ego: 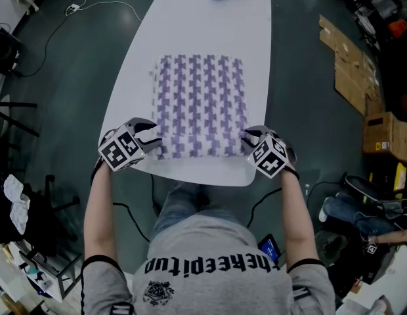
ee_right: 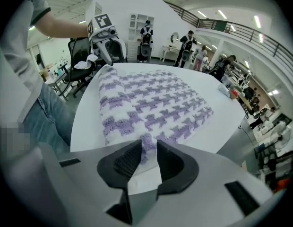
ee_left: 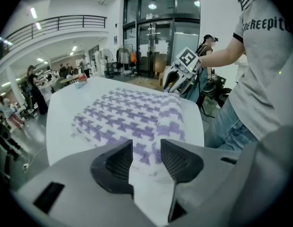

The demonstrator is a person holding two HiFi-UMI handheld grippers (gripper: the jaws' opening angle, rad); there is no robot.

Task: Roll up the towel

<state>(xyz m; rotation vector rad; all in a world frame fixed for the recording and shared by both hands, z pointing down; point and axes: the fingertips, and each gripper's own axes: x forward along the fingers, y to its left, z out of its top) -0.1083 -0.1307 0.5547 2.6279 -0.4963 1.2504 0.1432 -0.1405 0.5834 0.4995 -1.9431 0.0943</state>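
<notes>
The towel [ego: 200, 104] is laid flat at mid-frame on the white table [ego: 190, 18], its lower edge turned into a first roll. The left gripper [ee_left: 146, 148] is held open and empty at the lower-left corner. The right gripper [ee_right: 147, 150] is nearly closed, with towel nipped between its pads. Rolling is judged barely begun; a fresh left-side hold is required next.

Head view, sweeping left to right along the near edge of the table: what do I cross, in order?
left gripper → towel → right gripper
</notes>
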